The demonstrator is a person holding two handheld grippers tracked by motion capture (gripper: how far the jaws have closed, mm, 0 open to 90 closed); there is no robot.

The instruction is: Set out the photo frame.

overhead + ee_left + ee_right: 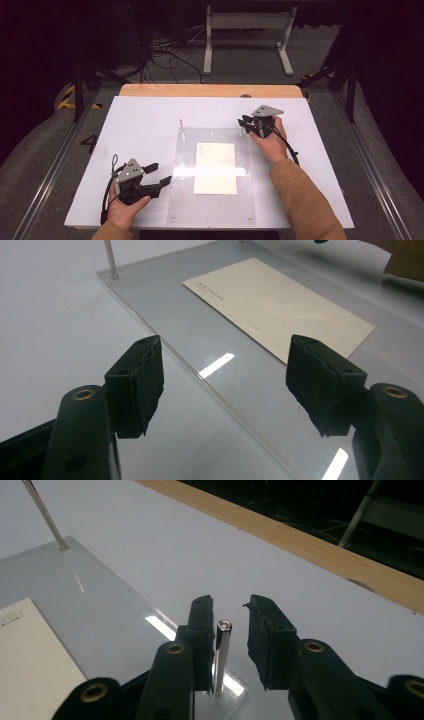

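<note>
At plate's far corner, right gripper [227, 617] fingers released around steel post [221, 655], its base hidden; left gripper [225, 385] fingers released

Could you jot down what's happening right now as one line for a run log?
left gripper: open over clear plate's edge, holding nothing | right gripper: jaws around metal post, gap showing on one side | card: flat under plate

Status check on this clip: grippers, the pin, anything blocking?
Right gripper open, metal pin between its fingers, touching one, not clamped. Left gripper open over the clear plate's edge. Nothing in the way.
</note>
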